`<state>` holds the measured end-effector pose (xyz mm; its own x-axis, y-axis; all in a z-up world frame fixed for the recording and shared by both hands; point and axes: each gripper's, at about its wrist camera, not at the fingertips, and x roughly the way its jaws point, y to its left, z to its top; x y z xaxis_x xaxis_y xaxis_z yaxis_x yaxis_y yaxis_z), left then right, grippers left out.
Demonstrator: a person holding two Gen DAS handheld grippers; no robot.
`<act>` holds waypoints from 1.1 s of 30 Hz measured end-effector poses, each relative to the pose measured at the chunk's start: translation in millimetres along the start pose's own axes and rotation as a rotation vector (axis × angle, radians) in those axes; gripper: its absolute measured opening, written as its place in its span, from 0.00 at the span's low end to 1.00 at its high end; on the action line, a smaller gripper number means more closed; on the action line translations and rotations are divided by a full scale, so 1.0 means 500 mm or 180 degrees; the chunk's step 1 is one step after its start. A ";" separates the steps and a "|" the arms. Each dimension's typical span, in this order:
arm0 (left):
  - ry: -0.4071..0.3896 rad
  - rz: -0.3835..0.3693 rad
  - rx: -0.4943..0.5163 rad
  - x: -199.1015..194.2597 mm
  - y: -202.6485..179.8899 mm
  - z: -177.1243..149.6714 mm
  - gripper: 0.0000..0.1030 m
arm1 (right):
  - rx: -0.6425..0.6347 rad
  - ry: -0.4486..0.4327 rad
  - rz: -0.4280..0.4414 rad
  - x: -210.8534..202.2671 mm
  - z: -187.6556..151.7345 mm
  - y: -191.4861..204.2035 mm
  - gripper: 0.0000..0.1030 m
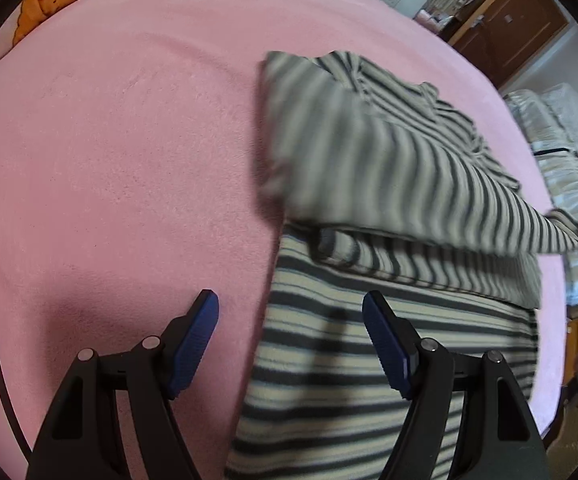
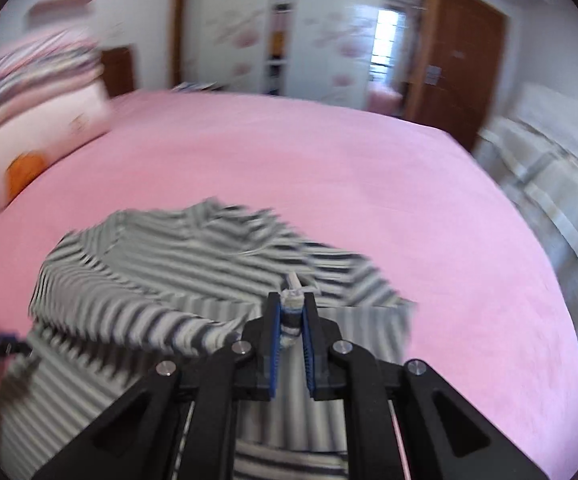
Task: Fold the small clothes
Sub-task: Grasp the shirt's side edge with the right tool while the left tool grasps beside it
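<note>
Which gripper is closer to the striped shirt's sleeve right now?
Right. The right gripper is clamped on the sleeve; the left gripper hangs open over the striped shirt, gripping nothing.

- No readable text, label, brand, number or sign in either view.
- Printed marks on the pillow too blurred to read.
</note>
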<state>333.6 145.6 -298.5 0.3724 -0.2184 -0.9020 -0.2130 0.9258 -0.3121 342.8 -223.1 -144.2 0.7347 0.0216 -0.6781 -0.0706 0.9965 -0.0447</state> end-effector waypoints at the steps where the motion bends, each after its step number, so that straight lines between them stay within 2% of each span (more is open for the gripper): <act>1: -0.0020 0.0044 0.0006 0.004 -0.003 0.002 0.71 | 0.0124 0.0011 -0.0035 0.005 -0.004 -0.020 0.09; 5: -0.0089 0.0262 0.0109 0.024 -0.037 0.020 0.71 | 0.0550 0.0162 0.0000 0.021 -0.038 -0.077 0.09; 11: -0.0120 0.0619 0.0195 0.060 -0.071 0.053 0.71 | 0.0602 0.0297 -0.0013 0.031 -0.094 -0.085 0.09; 15: -0.0237 0.0807 0.0069 0.073 -0.078 0.077 0.71 | 0.0721 0.0238 0.0075 0.028 -0.088 -0.096 0.09; 17: -0.0347 0.0879 -0.0109 0.068 -0.072 0.087 0.71 | 0.0759 0.0170 0.0093 0.022 -0.078 -0.101 0.09; 21: -0.0512 0.0930 -0.0333 0.045 -0.049 0.088 0.70 | 0.0757 0.0124 -0.0006 0.020 -0.065 -0.106 0.09; 23: -0.0517 0.0879 -0.0332 0.037 -0.036 0.086 0.60 | 0.0767 0.0163 -0.0040 0.025 -0.070 -0.112 0.09; 26: -0.0399 0.0846 -0.0254 0.044 -0.031 0.079 0.52 | 0.0809 0.0262 -0.0052 0.034 -0.091 -0.127 0.09; 30: -0.0367 0.0824 -0.0210 0.046 -0.024 0.079 0.51 | 0.0872 0.0693 0.0121 0.076 -0.142 -0.137 0.09; 33: -0.0289 0.0684 -0.0287 0.046 -0.008 0.084 0.52 | 0.0881 0.0938 0.0250 0.086 -0.167 -0.140 0.12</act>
<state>381.1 149.8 -305.5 0.3887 0.0128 -0.9213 -0.3743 0.9159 -0.1452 323.3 -298.7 -231.4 0.5066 0.1146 -0.8545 0.0948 0.9777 0.1873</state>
